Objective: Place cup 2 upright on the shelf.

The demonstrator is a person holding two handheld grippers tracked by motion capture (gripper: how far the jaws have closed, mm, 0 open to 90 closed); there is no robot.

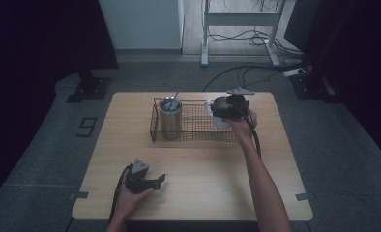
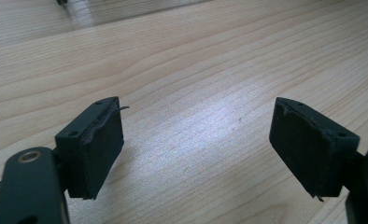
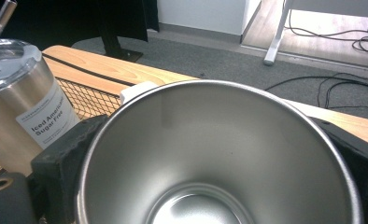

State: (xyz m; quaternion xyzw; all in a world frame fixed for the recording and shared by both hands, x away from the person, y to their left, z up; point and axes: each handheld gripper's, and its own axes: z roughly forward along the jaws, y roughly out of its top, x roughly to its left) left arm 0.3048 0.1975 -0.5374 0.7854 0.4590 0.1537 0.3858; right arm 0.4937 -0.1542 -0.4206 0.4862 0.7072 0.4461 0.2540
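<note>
Right gripper (image 1: pixel 221 110) jaws pinching white steel-lined mug (image 3: pixel 219 154) over wire mesh basket (image 1: pixel 198 126); risk: mug slipping, striking steel lidded tumbler (image 1: pixel 170 117). Left gripper (image 2: pixel 196 154) jaws spread, empty.

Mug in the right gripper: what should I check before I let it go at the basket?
1. Right gripper jaws clasp the mug on both sides: ok.
2. Mug empty inside: ok.
3. Mug apart from the tumbler at the wire basket's other end: ok.
4. Mug bottom resting on the basket floor: cannot tell.
5. Left gripper open, holding nothing, low over the table, away from the basket: ok.
</note>
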